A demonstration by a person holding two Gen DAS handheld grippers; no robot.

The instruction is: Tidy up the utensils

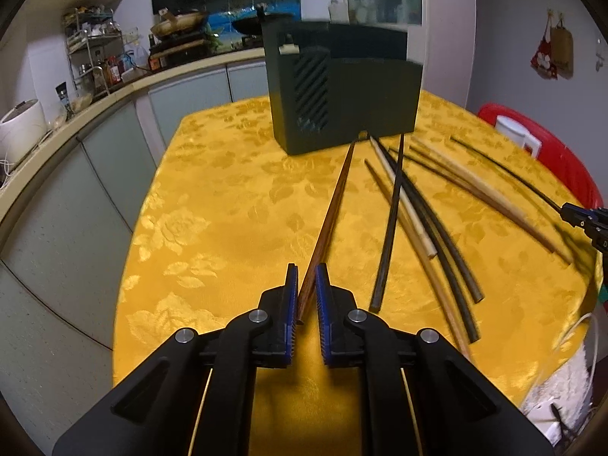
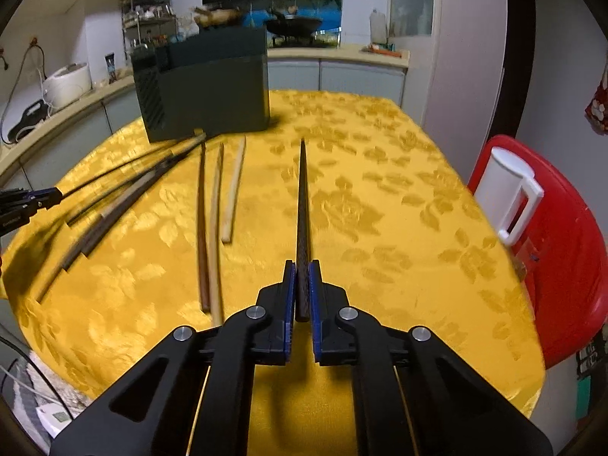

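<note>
My left gripper (image 1: 306, 270) is shut on a reddish-brown chopstick (image 1: 334, 205) whose tip points at the dark green utensil box (image 1: 342, 91) on the yellow tablecloth. Several loose chopsticks, black (image 1: 391, 220) and pale (image 1: 402, 201), lie fanned out to its right. My right gripper (image 2: 302, 266) is shut on a dark chopstick (image 2: 303, 197) that points straight ahead, right of the box (image 2: 212, 95). Three loose chopsticks, among them a pale one (image 2: 216, 209), lie to its left. Each gripper shows at the edge of the other's view: the right (image 1: 568, 214) and the left (image 2: 55, 193).
The round table (image 2: 418, 228) carries a yellow floral cloth. A red plastic chair (image 2: 562, 247) with a white jug (image 2: 505, 193) on it stands at the right. Behind runs a kitchen counter (image 1: 114, 91) with a rice cooker (image 1: 21, 123) and a rack of jars.
</note>
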